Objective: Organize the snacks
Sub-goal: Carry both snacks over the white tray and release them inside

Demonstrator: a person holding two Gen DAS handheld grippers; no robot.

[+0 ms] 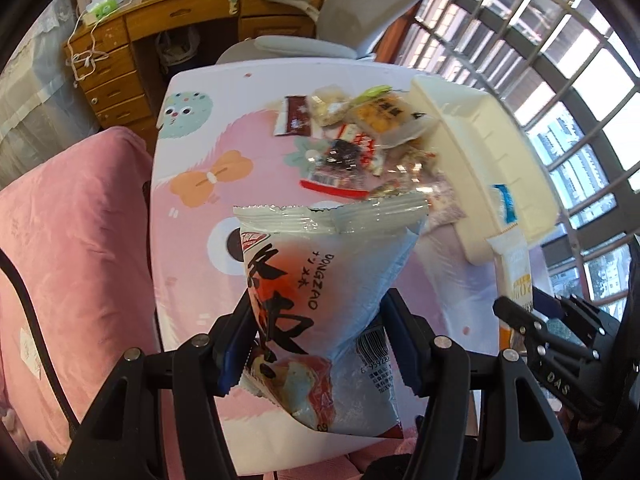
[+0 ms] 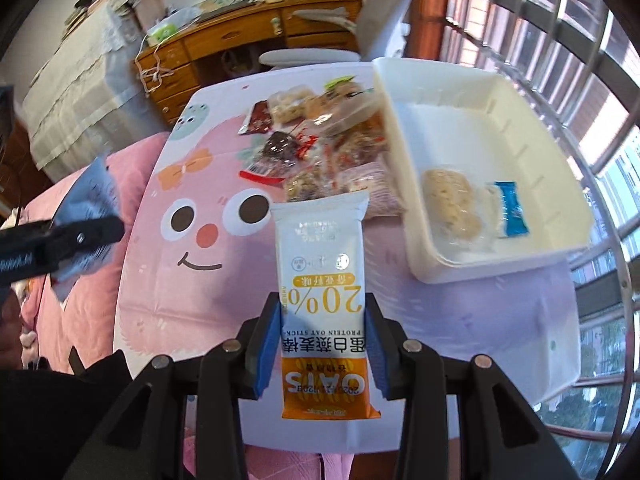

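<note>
Clamped in the left tool (image 1: 316,344), a pale-blue "DONGZAO" snack bag (image 1: 320,304) hangs above the pink cartoon-print surface (image 1: 192,216). Only the right wrist view shows the right tool (image 2: 322,344) gripping an oat stick packet (image 2: 322,280), and two wrapped snacks inside the white bin (image 2: 500,80) beside the snack pile (image 2: 320,140).

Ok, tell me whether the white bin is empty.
Not empty: the white bin holds a pale rice-cake packet and a blue-ended packet.
</note>
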